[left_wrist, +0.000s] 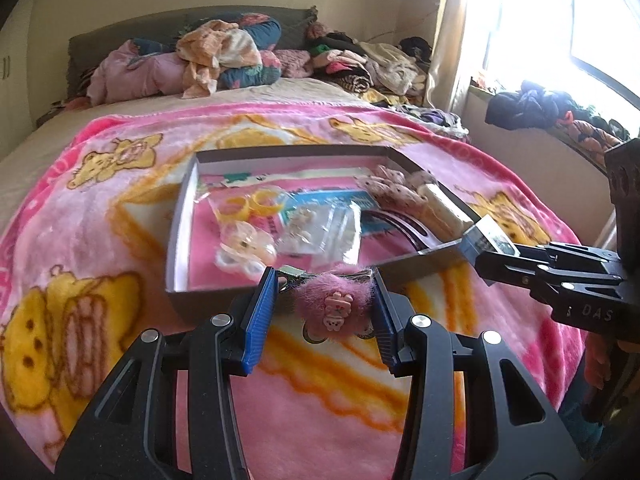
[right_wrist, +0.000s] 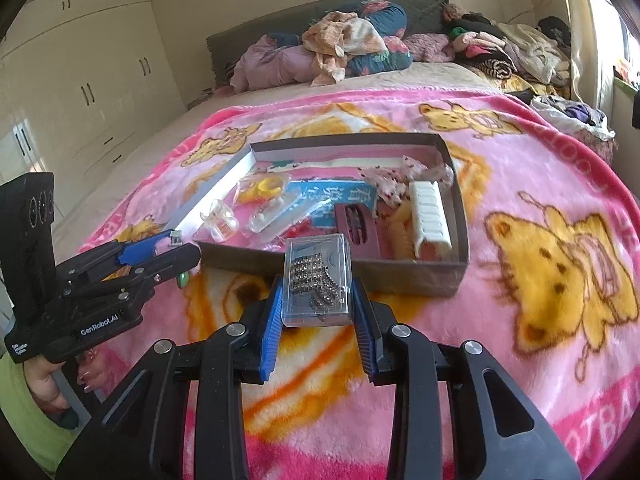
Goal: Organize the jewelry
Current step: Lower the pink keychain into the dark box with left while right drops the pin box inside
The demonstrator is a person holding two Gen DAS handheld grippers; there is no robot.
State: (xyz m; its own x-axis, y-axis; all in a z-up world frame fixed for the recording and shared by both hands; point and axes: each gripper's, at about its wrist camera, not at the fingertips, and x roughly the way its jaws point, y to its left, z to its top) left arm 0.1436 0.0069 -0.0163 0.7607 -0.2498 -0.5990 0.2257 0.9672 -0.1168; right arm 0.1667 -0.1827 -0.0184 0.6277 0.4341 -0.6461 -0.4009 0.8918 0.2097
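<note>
Pink bear blanket (right_wrist: 540,208) underlies the box (right_wrist: 404,276) at frame centre, just beyond my right gripper (right_wrist: 318,312) clamping a clear rhinestone case (right_wrist: 318,280); my left gripper (left_wrist: 326,312) pinches a fuzzy pink hair clip (left_wrist: 334,300).

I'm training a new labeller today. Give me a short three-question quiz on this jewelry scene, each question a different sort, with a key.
1. True or false: the left gripper grips a fuzzy pink clip.
2. The right gripper holds: A) a yellow ring, B) a clear case of dark sparkly jewelry, C) a white comb.
3. Fill in: the white comb lies inside the ____ on the pink blanket.

Key: 1 true; 2 B; 3 box.
</note>
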